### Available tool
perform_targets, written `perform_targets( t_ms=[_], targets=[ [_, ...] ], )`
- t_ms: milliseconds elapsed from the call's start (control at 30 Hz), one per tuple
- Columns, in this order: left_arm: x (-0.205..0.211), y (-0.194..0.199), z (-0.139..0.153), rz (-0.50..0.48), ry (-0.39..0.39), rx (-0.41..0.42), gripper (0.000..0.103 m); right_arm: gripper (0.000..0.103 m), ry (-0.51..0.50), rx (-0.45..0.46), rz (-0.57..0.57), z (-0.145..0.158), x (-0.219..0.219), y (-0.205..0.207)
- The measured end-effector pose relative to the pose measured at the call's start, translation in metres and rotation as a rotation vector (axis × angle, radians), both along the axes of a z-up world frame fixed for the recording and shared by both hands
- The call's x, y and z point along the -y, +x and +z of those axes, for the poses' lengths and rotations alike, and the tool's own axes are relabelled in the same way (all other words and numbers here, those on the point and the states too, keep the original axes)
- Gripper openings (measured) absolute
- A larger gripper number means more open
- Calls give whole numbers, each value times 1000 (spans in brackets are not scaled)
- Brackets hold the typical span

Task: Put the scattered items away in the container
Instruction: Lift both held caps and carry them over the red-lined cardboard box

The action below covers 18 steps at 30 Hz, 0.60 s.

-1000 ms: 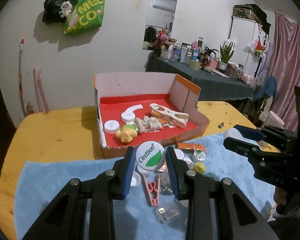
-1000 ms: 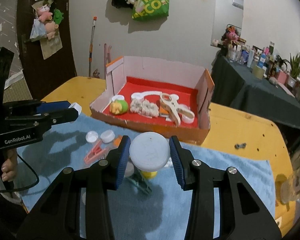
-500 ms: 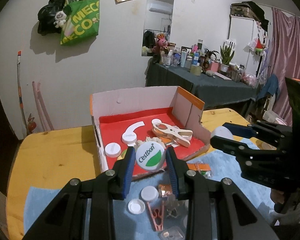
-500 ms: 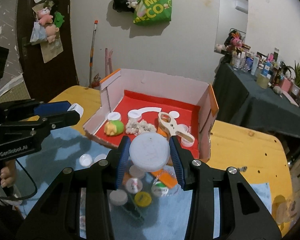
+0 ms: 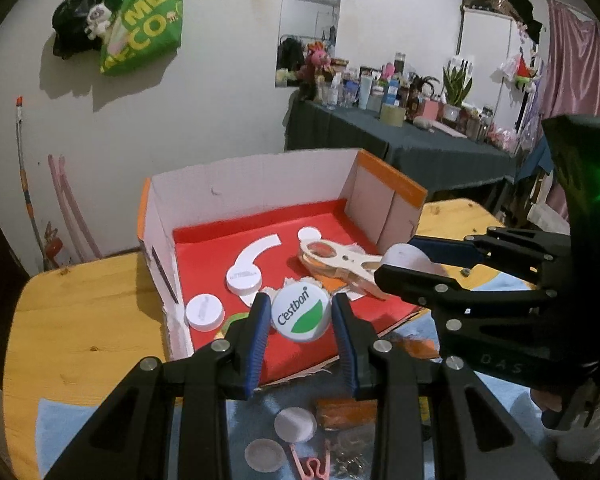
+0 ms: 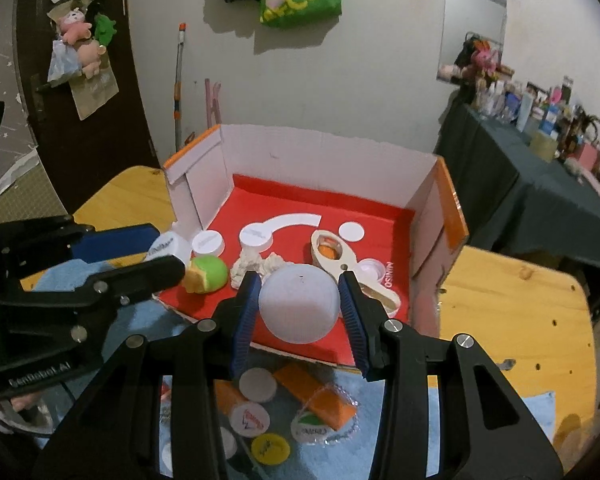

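Jaws of my left gripper (image 5: 299,316) are clamped on a white Cestbon cap (image 5: 300,313), held over the near edge of the red-lined cardboard box (image 5: 260,184). My right gripper (image 6: 299,306) pinches a plain white lid (image 6: 299,307) above the same box's front wall. More caps (image 6: 257,385), orange packets (image 6: 320,394) and a pink clothespin (image 5: 312,460) lie on the blue towel (image 6: 540,404) on the table (image 5: 84,320).

A yellow wooden surface (image 6: 516,292) carries a blue towel (image 6: 60,276) at its near side and an open cardboard box (image 6: 320,148) with a red floor behind it, the box's front edge resting on the towel.
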State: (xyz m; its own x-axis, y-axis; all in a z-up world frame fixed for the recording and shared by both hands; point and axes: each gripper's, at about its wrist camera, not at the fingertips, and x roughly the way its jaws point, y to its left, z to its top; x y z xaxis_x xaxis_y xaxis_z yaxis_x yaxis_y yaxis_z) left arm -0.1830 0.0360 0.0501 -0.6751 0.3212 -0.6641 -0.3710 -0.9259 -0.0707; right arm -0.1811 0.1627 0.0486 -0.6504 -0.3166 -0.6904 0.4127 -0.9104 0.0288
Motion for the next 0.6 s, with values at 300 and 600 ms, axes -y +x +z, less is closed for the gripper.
perform_targets(
  t_ms=[300,600],
  targets=[
    [-2,-21,-26,-10,7,104,34,38,-66,148,16,-24,-1,-27],
    [-5,-30,-41,-20,-17,170,34,38,-72,243,28,-40,3,-38]
  ],
)
